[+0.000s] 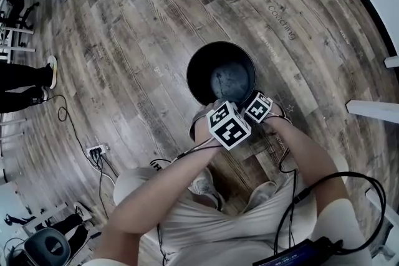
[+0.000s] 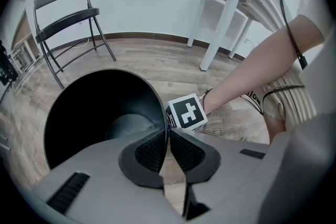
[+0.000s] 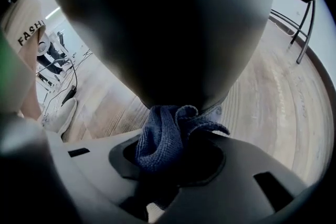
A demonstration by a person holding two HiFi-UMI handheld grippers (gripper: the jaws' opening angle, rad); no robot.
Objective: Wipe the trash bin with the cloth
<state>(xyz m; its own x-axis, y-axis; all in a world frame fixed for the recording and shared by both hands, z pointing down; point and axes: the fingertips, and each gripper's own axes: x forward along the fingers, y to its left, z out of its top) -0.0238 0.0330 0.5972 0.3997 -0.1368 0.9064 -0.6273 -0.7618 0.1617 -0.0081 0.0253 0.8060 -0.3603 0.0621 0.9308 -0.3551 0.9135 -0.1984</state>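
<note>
The round black trash bin (image 1: 221, 75) stands on the wood floor in front of my knees. My left gripper (image 1: 219, 110) is at its near rim, and in the left gripper view its jaws (image 2: 167, 145) are shut on the thin bin wall (image 2: 105, 113). The right gripper (image 1: 255, 106) sits just right of it, low against the bin's outside. In the right gripper view it (image 3: 170, 152) is shut on a bunched blue cloth (image 3: 163, 134), which presses against the bin's dark outer wall (image 3: 168, 23).
A black folding chair (image 2: 65, 18) and a white table (image 2: 231, 13) stand by the wall behind the bin. Cables and a power strip (image 1: 96, 149) lie on the floor at the left, near another person's feet (image 1: 47, 75). My own shoes (image 1: 206, 187) are close below the bin.
</note>
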